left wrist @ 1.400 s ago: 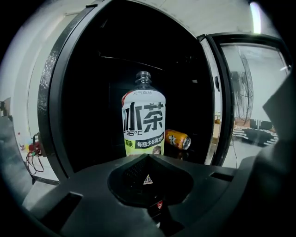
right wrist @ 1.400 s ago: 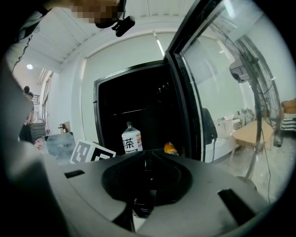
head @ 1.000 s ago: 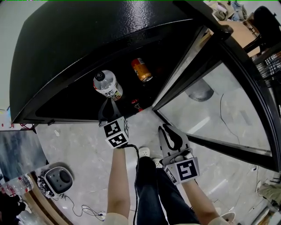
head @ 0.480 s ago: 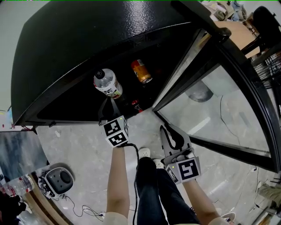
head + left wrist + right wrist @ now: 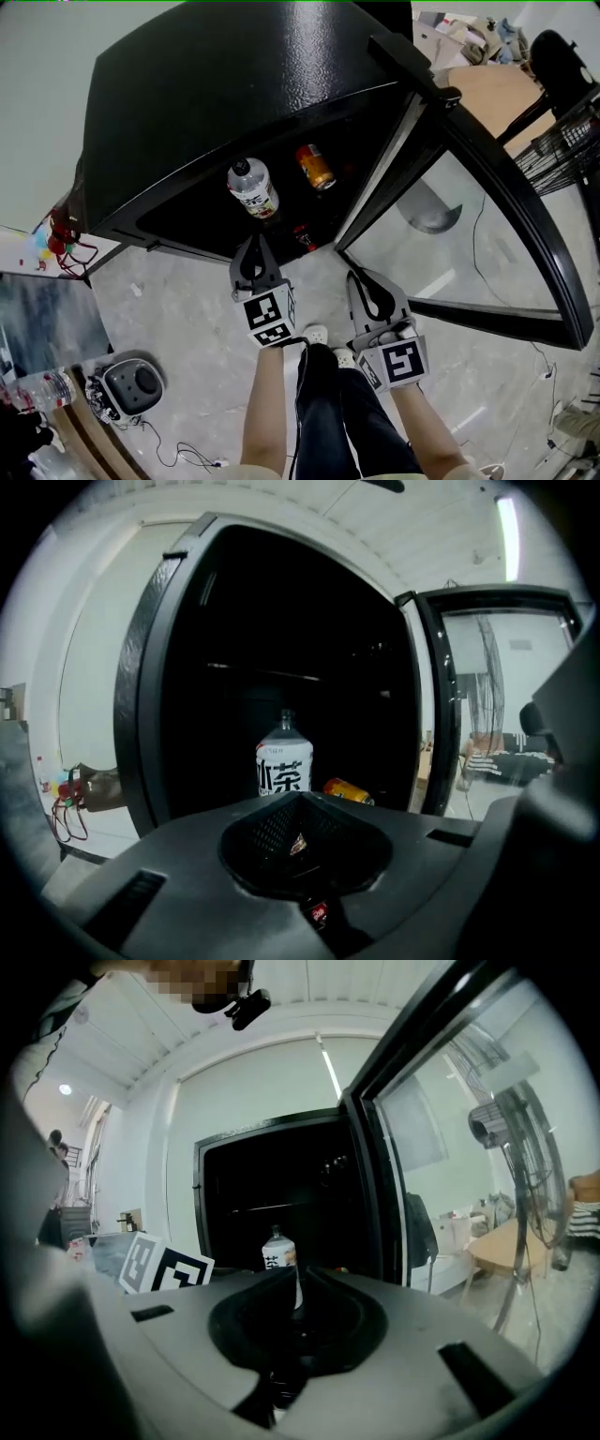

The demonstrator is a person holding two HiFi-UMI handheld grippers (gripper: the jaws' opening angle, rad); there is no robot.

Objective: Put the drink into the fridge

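A clear drink bottle [image 5: 253, 187] with a white label stands upright inside the open black fridge [image 5: 234, 84]; it also shows in the left gripper view [image 5: 284, 766] and the right gripper view [image 5: 278, 1252]. An orange can [image 5: 316, 167] lies on its side beside it [image 5: 348, 791]. My left gripper [image 5: 251, 244] is shut and empty, just outside the fridge, a short way in front of the bottle. My right gripper [image 5: 362, 281] hangs to its right near the door's lower corner, jaws together with nothing between them.
The fridge's glass door [image 5: 469, 234] stands swung open to the right. A small red thing [image 5: 306, 237] lies at the fridge's bottom front. A round grey device [image 5: 131, 384] with cables sits on the floor at lower left. A wooden table [image 5: 487, 84] and wire rack [image 5: 572, 141] are at far right.
My left gripper has drawn back from the bottle, which stays standing in the fridge. The head view has shifted, moving the fridge rightward in the picture. The right gripper has barely moved.
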